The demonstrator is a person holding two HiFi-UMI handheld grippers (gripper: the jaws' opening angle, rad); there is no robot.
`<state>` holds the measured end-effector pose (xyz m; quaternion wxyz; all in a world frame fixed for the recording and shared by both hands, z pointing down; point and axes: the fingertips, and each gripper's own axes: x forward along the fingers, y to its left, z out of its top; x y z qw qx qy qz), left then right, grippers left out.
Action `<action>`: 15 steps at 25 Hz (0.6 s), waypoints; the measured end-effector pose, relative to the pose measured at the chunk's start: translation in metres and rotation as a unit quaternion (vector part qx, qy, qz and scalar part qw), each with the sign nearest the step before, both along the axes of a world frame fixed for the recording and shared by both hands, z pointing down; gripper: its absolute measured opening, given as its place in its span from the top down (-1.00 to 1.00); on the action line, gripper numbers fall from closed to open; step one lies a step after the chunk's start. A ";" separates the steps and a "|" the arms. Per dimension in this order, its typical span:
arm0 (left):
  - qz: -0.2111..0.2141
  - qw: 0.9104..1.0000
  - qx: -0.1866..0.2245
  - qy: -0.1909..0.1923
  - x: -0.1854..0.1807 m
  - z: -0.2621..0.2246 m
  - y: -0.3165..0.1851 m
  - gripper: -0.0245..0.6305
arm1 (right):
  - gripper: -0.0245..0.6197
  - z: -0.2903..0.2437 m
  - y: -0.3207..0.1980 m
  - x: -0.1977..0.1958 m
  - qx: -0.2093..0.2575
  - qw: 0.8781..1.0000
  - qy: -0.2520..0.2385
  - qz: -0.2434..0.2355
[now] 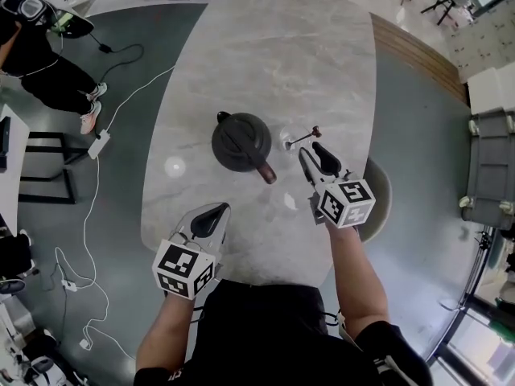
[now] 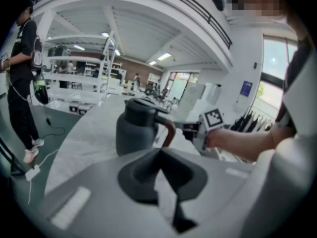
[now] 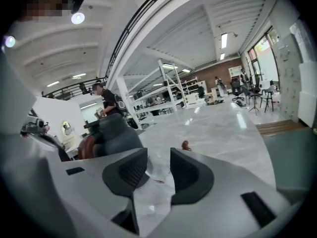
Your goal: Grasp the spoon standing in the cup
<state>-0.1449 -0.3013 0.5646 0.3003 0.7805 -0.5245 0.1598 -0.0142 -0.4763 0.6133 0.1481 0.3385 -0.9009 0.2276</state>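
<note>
Now at our marble counter (image 1: 273, 47), the spoon (image 1: 306, 136) leans in a clear cup (image 1: 289, 145) just right of the dark jug (image 1: 241, 141), its brown tip angled away from the jug. Our right gripper (image 1: 312, 153) sits on the cup's far side from the jug, jaws well apart and gripping nothing. The cup lines up with their gap, just past the tips. Our left gripper (image 1: 211, 218) hovers nearer us than the jug, jaws together, empty.
</note>
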 end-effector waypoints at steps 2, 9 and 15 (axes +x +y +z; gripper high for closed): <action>-0.002 1.000 -0.006 0.001 0.000 0.005 0.002 0.90 | 0.49 0.007 -0.012 0.011 0.003 1.000 0.011 0.028; -0.017 1.000 -0.022 0.011 -0.004 0.017 0.015 0.90 | 0.36 0.036 -0.035 0.013 -0.020 0.998 0.032 0.052; -0.033 0.999 -0.013 0.012 -0.014 0.009 0.024 0.90 | 0.48 0.050 -0.052 0.001 -0.031 0.998 0.042 0.044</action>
